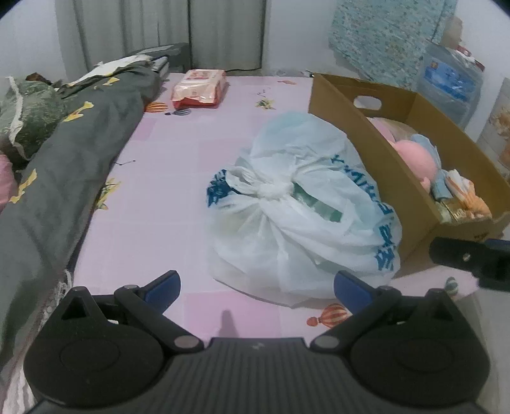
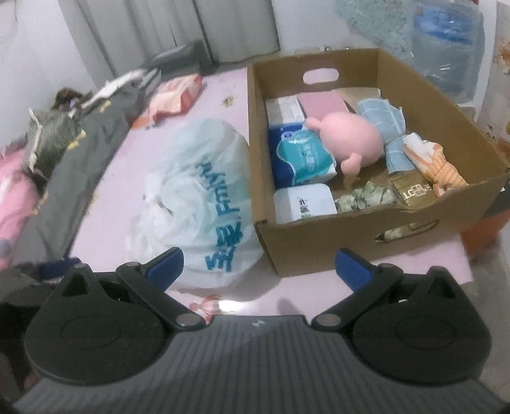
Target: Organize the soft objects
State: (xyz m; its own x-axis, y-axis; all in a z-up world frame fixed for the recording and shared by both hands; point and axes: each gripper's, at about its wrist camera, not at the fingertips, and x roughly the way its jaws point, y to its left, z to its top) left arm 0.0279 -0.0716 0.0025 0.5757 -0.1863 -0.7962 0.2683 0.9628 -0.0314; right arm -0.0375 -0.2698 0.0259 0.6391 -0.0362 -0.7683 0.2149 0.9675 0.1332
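A knotted white plastic bag with blue print lies on the pink bed sheet, against the left wall of a cardboard box. It also shows in the right wrist view. The box holds a pink plush toy, tissue packs, a light blue cloth and an orange striped toy. My left gripper is open and empty, just in front of the bag. My right gripper is open and empty, before the box's near left corner.
A dark grey quilt with yellow shapes runs along the left side of the bed. A red and white packet lies at the far end. Curtains hang behind. Bagged items stand past the box at the right.
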